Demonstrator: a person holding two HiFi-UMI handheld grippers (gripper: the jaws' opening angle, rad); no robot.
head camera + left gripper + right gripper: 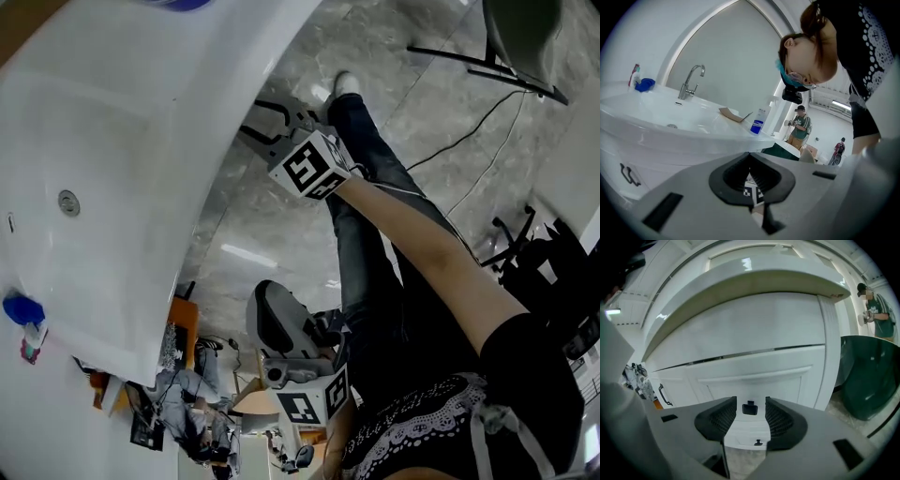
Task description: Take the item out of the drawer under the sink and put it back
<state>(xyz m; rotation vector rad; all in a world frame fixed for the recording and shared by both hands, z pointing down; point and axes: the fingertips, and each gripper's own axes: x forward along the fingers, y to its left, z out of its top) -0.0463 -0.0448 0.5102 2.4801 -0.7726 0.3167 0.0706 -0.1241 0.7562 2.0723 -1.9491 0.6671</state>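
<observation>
Right claw [750,405] stands apart and empty, lined up on the black handle [749,408] of the shut drawer [754,380] under the sink [740,284], likely to pull it. Left claw [751,174] is closed on nothing, kept aside. The item is unseen, presumably inside.

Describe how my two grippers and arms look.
The left gripper and right gripper are pale grey plastic shells with black ribbed fingers. Each carries a white cube printed with black square markers. The arm in the head view is bare below a short black sleeve; the top has white lace trim.
</observation>
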